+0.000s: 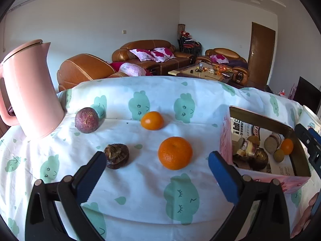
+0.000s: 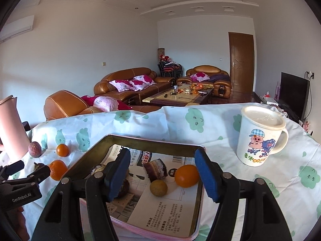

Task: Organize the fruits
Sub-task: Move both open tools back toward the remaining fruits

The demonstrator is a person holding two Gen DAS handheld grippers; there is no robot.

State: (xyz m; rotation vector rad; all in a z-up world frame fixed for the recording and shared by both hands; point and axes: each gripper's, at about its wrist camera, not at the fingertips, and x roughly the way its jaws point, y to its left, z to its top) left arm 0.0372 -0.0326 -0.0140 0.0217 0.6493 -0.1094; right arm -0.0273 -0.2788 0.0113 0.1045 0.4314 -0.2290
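Tablecloth [image 1: 140, 180]: white with green cloud faces, covered the whole work surface.

Pink kettle [image 1: 28, 92]: stood at 9 o'clock in the left wrist view, lid on.

Box [image 1: 260, 175]: pink-sided, paper-lined, at 3 o'clock in that view. It already held a small orange [image 2: 186, 175], a yellowish round fruit [image 2: 158, 187], dark fruits and a cut brown piece.

Lidded mug [image 2: 260, 136]: pig cartoon, at 2 o'clock in the right wrist view, just beyond the box.

Left gripper [image 1: 156, 172]: fingers spread wide, nothing between them, aimed at the loose fruit.

Right gripper [image 2: 162, 172]: fingers apart and empty, hovering over the box interior.

Loose fruit on the cloth, left wrist view:
- large orange [image 1: 175, 153], centre, nearest the open fingers;
- purple passion fruit [image 1: 86, 120], 10 o'clock, beside the kettle;
- smaller orange [image 1: 152, 120], 12 o'clock;
- dark shrivelled fruit [image 1: 117, 155], just beside the left fingertip.

Risks, judged:
- round fruit would likely roll off if nudged off-centre by one pad;
- the left fingertip could knock the dark fruit on a reach for the large orange;
- both grippers converging at the box could collide;
- the cloth could drag and shift everything.
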